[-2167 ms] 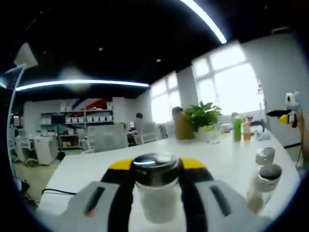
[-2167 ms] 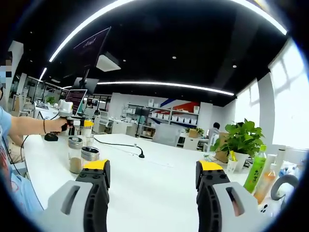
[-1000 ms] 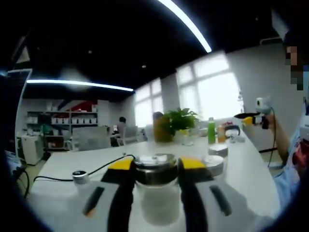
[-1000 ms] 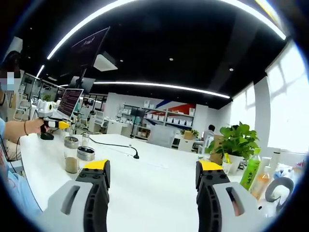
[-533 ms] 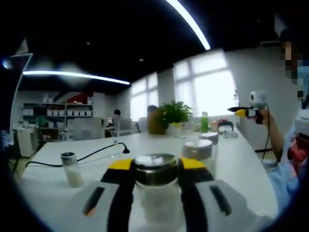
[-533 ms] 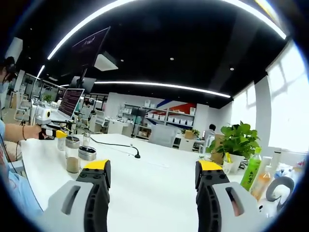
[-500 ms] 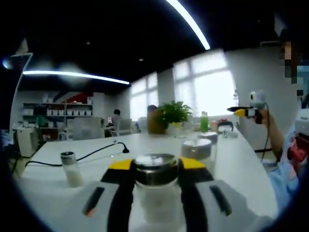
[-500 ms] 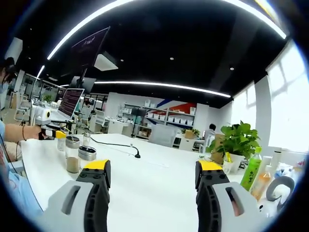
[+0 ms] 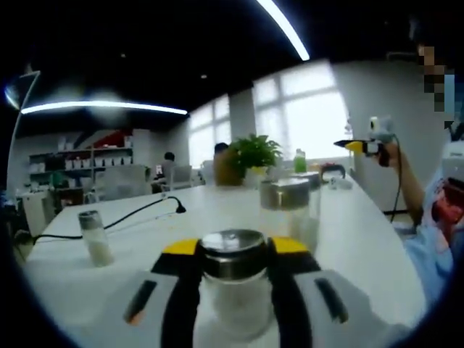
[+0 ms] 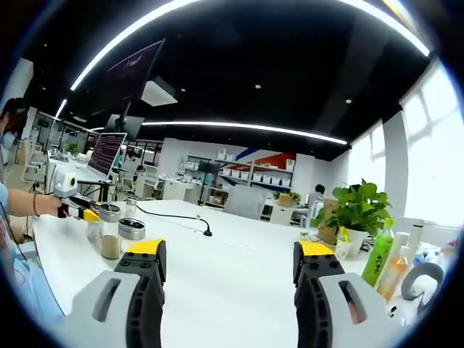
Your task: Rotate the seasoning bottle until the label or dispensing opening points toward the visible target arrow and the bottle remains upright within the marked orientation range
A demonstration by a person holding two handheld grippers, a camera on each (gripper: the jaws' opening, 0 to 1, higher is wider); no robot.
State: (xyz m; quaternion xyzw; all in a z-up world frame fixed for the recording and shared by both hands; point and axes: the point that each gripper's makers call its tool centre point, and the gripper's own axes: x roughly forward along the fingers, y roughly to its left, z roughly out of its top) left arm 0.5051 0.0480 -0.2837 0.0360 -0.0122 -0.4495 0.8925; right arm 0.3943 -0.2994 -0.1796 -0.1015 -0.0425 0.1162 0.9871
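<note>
Left gripper point(image 9: 233, 255): clamped on upright bottle point(image 9: 233, 290) of white powder.
Right gripper point(image 10: 228, 264): jaws apart, nothing between.
Jar point(image 10: 109, 230): brown seasoning, on worktop point(image 10: 225, 279).

Seasoning bottle point(image 9: 232, 284): showing clear glass, white grains, a shiny silver cap.
Left gripper point(image 9: 233, 250): wearing yellow tips on black jaws, grey body.
Right gripper point(image 10: 228, 255): showing the same yellow, black, grey.
Table point(image 10: 225, 268): looking plain white.
Plant point(image 10: 359, 206): showing green leaves.
Drink bottle point(image 10: 377, 257): glowing green.
</note>
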